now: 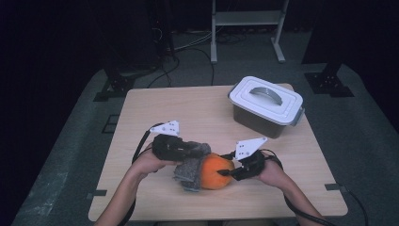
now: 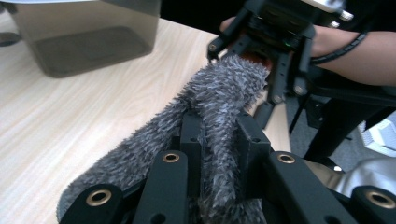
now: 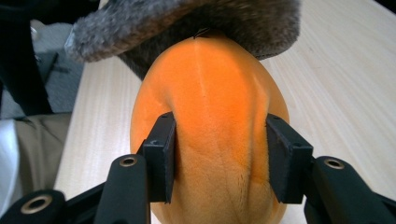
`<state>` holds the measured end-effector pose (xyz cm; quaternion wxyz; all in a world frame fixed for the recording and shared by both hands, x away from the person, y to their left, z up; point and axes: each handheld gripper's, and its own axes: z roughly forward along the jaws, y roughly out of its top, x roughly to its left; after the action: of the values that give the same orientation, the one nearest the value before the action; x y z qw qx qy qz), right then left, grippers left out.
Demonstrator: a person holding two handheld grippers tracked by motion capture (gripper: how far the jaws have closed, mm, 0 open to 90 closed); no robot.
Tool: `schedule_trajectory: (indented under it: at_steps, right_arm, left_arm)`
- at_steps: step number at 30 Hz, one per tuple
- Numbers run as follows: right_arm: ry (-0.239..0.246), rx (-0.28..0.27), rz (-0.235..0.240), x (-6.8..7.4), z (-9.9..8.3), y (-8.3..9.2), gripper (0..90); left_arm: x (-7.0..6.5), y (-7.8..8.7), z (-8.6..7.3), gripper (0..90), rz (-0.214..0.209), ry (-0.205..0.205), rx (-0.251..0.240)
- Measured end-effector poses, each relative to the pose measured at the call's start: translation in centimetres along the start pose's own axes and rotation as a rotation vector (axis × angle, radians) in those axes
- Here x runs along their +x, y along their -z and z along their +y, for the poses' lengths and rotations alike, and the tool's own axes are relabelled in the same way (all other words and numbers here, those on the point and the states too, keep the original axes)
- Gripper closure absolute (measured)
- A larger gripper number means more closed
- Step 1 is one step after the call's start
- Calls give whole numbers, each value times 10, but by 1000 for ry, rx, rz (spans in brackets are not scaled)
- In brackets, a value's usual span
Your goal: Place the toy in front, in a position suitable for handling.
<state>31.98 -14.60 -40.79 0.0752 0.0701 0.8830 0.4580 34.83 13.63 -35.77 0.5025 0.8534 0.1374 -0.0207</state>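
An orange plush toy [image 1: 214, 172] with a grey furry cover [image 1: 189, 170] lies near the table's front edge, between both hands. My left gripper [image 1: 195, 149] comes in from the left. In the left gripper view it [image 2: 219, 133] is shut on a fold of the grey fur [image 2: 219, 93]. My right gripper [image 1: 226, 170] comes in from the right. In the right gripper view it [image 3: 219, 156] is shut on the orange body [image 3: 215, 93], and both pads dent its sides. The grey fur [image 3: 187, 23] drapes over the toy's far end.
A grey plastic box with a white handled lid [image 1: 266, 106] stands shut at the table's back right, also seen as the box [image 2: 88, 42] in the left gripper view. The wooden table [image 1: 164, 108] stands on grey floor, with cables and stands behind it.
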Motion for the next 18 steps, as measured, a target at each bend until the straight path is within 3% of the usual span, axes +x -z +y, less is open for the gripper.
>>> schedule_trajectory:
  at_steps: [5,7,9,11,14,18]
  right_arm:
    - [-29,-10,9,1,-3,-1,433]
    - [-50,-3,28,0,-7,-1,347]
    - [-88,-3,52,2,-9,-1,282]
    - [-158,-29,93,-2,-10,2,252]
    - [-221,-31,96,-8,-11,6,204]
    - [-264,4,141,-8,-18,-4,175]
  left_arm:
    - [2,-19,-13,759,7,-3,104]
    - [-1,-24,-22,759,-24,22,99]
    - [-4,-27,-27,759,-44,15,98]
    - [-10,-29,-31,759,-64,8,115]
    - [-18,-31,-35,759,-93,-8,138]
    - [-25,-32,-40,759,-117,-13,146]
